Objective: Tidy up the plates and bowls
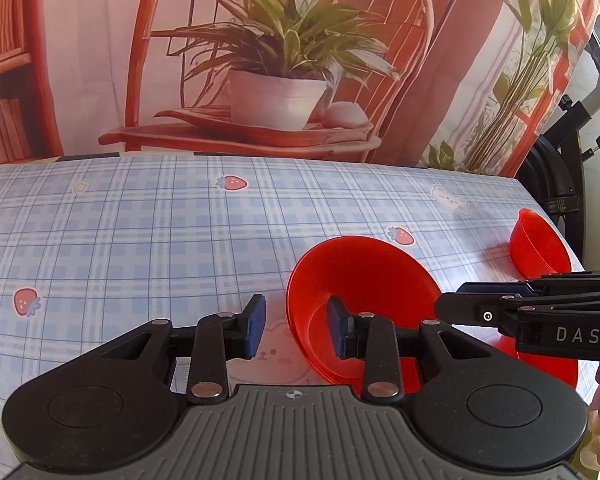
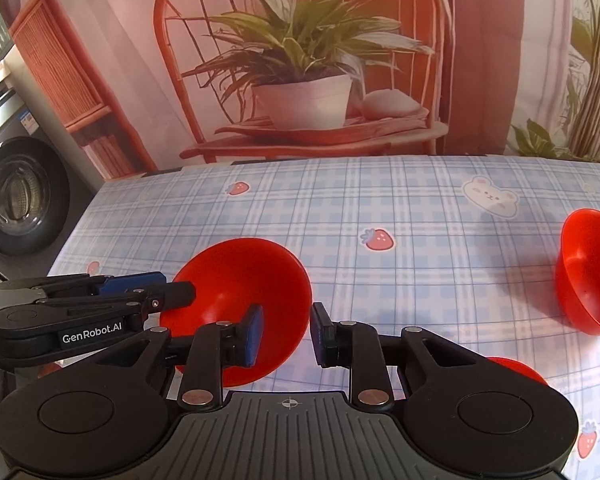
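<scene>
A red bowl (image 1: 360, 280) sits on the plaid tablecloth; it also shows in the right wrist view (image 2: 244, 284). My left gripper (image 1: 296, 326) is open, its right finger inside the bowl and its left finger outside the near-left rim. My right gripper (image 2: 287, 338) is open and empty, just right of that bowl. A second red bowl (image 1: 538, 242) stands at the far right, also in the right wrist view (image 2: 592, 272). A third red dish (image 2: 516, 368) lies mostly hidden under my right gripper, and in the left wrist view (image 1: 556, 368).
The tablecloth (image 1: 140, 240) has strawberry and bear prints. A printed backdrop with a chair and plant hangs behind the table. A washing machine (image 2: 16, 196) stands left of the table. A black stand (image 1: 560, 152) is at the table's right edge.
</scene>
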Tool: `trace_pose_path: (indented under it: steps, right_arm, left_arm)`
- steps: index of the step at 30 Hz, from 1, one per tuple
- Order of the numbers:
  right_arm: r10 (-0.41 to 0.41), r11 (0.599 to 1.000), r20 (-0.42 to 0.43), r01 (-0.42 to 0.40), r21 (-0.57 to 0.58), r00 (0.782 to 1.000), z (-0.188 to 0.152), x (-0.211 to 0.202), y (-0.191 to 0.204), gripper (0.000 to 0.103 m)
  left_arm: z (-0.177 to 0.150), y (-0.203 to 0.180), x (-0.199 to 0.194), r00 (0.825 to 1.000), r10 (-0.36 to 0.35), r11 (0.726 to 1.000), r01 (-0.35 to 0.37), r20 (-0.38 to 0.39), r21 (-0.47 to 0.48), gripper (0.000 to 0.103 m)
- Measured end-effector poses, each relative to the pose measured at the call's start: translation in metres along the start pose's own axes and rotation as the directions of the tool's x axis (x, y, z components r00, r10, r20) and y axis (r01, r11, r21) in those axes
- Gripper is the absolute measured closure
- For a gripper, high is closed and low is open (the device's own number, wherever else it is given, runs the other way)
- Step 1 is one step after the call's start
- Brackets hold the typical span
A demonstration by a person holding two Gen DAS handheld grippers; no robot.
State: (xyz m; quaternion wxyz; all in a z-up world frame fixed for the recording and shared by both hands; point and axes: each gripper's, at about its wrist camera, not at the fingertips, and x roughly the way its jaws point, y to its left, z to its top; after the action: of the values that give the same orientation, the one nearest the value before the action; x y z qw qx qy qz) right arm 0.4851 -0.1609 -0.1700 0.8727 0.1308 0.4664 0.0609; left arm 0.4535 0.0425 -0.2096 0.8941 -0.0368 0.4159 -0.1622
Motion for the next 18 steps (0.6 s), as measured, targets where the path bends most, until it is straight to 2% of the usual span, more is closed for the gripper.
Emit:
trace_pose_path:
  steps: [7,9,10,18]
  right_arm:
    - [-0.052,0.999,-0.026,0.052,0.008,0.998,-0.01,0.015,-0.003,0.08]
    - [-0.042,0.999,-0.03,0.042,0.015,0.999,-0.013,0.015,-0.003,0.082]
    - [-0.039,0.999,-0.028,0.039,0.014,0.999,-0.013,0.014,-0.003,0.084]
    - [-0.025,1.0,-0.03,0.025,0.016,0.999,-0.016,0.01,0.002,0.092]
  left_arm:
    - [-0.013,0.005,0.008,1.0,-0.016,0.997,0.015,-0.003,-0.075,0.069]
    - [-0.016,0.005,0.009,1.0,-0.025,0.996,0.025,0.002,-0.09,0.078]
    - [-0.017,0.004,0.011,1.0,-0.02,0.996,0.02,-0.001,-0.086,0.086]
    - [-0.017,0.001,-0.001,1.0,-0.016,0.996,0.016,-0.002,-0.085,0.09]
